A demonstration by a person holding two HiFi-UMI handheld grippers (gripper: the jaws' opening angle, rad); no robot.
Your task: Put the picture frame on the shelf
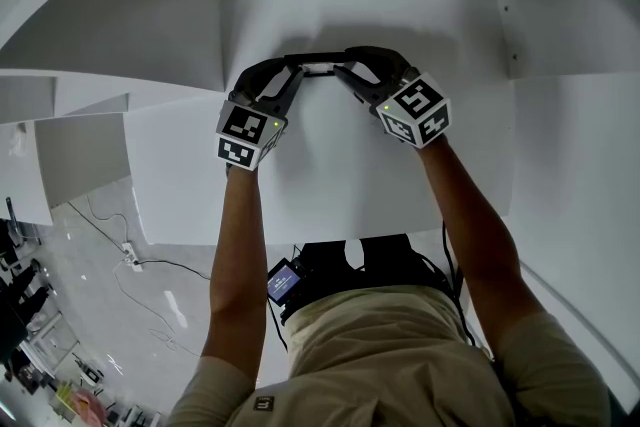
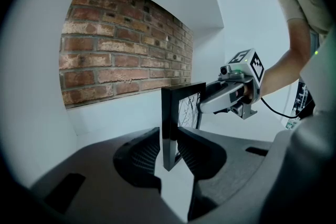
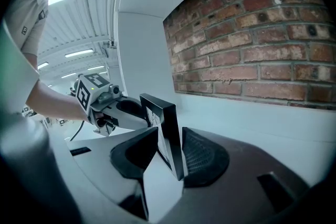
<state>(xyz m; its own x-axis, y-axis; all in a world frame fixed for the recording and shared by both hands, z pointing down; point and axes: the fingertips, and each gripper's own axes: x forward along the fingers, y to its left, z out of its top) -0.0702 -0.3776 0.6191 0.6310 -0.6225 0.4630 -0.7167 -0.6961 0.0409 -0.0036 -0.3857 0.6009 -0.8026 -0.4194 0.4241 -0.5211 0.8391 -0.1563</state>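
A black picture frame (image 1: 320, 68) stands upright on the white shelf (image 1: 330, 185), near its back wall. Both grippers meet at it from either side. In the left gripper view the frame (image 2: 176, 113) sits edge-on between the jaws of my left gripper (image 2: 169, 150), and both pads press on it. In the right gripper view the frame (image 3: 167, 126) stands between the jaws of my right gripper (image 3: 169, 153), whose pads stand wide beside it without pressing. The left gripper (image 1: 298, 70) and right gripper (image 1: 345, 68) face each other across the frame.
A brick wall (image 2: 121, 55) runs behind the shelf's low white back panel. White side walls (image 1: 570, 25) close the shelf bay on both sides. Lower white shelves (image 1: 70, 165) step down at the left, with floor and cables below.
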